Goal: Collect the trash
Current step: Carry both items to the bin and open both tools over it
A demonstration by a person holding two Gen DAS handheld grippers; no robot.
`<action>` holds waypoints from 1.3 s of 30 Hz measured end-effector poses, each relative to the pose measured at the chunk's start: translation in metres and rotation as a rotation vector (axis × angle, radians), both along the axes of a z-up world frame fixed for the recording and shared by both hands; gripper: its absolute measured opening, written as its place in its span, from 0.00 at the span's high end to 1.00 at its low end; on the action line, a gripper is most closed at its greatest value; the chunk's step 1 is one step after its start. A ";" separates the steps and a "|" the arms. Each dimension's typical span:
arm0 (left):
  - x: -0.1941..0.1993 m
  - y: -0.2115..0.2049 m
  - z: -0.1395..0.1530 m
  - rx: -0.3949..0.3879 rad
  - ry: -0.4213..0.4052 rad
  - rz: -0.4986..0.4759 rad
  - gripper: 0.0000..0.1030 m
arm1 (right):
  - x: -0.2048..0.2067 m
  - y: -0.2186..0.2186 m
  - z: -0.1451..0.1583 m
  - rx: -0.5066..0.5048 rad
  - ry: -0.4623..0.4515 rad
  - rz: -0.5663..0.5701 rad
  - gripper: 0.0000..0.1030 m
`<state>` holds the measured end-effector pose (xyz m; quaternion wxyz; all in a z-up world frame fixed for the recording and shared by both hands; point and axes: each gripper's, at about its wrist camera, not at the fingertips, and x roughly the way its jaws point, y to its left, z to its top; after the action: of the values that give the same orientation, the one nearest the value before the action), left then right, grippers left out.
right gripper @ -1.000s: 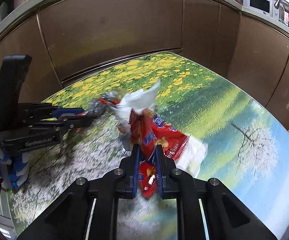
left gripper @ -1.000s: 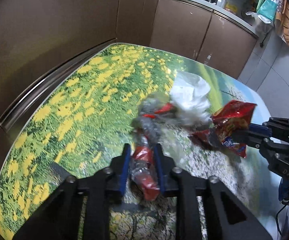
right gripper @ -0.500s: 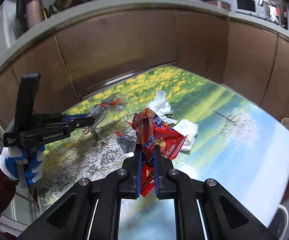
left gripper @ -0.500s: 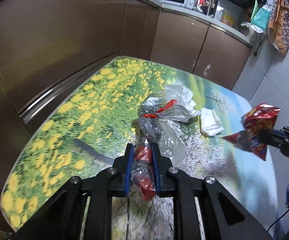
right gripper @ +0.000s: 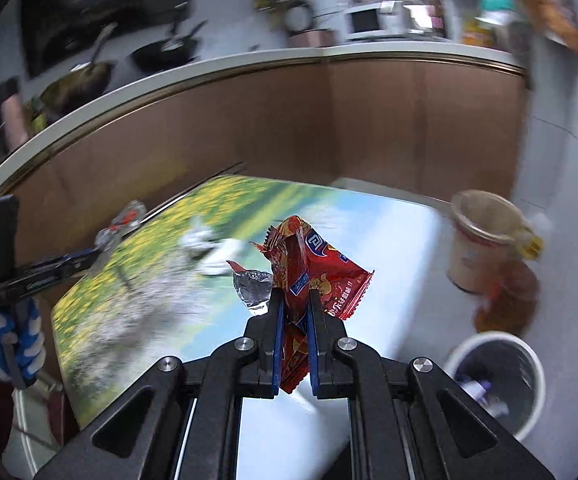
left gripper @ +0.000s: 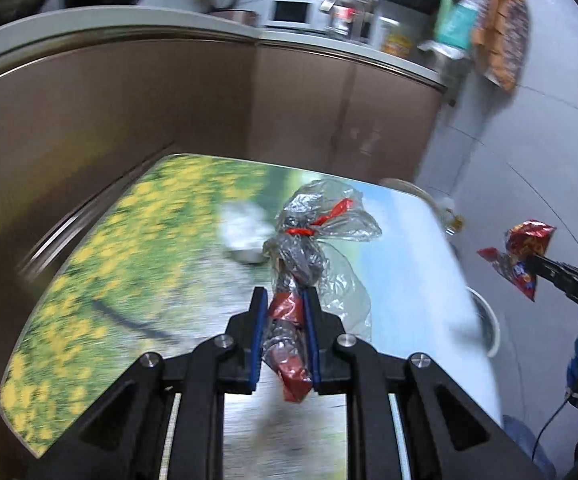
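Note:
My left gripper (left gripper: 284, 300) is shut on a crumpled clear plastic bag (left gripper: 313, 236) with red strips, lifted above the table with the flower-field print (left gripper: 101, 272). My right gripper (right gripper: 293, 300) is shut on a red snack wrapper (right gripper: 317, 272), held over the table's right part. In the left wrist view that wrapper (left gripper: 523, 252) hangs past the table's right edge. White tissues (right gripper: 217, 252) and a silvery scrap (right gripper: 253, 286) lie on the table. A white waste bin (right gripper: 497, 380) stands on the floor at the lower right, with some rubbish inside.
A paper cup (right gripper: 481, 240) and a brownish bottle (right gripper: 509, 296) stand near the table's far right corner. Brown cabinets (left gripper: 129, 112) wrap the table's far and left sides. A gloved hand (right gripper: 9, 340) holds the left gripper. Grey floor tiles (left gripper: 529, 160) lie to the right.
Both grippers have risen off the table with their trash and swung right. The snack wrapper now hangs past the table's edge, and the waste bin has come into view.

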<state>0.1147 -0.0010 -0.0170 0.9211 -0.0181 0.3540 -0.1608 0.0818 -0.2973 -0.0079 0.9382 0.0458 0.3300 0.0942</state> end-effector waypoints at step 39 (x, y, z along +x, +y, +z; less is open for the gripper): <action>0.071 -0.451 -0.131 0.007 0.331 -0.533 0.53 | -0.008 -0.248 -0.152 -0.032 0.253 -0.632 0.46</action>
<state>0.1861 -0.4525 -0.1477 0.7765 0.0526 0.4919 -0.3903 0.0741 -0.5455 -0.1600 0.8732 0.1425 0.4147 -0.2129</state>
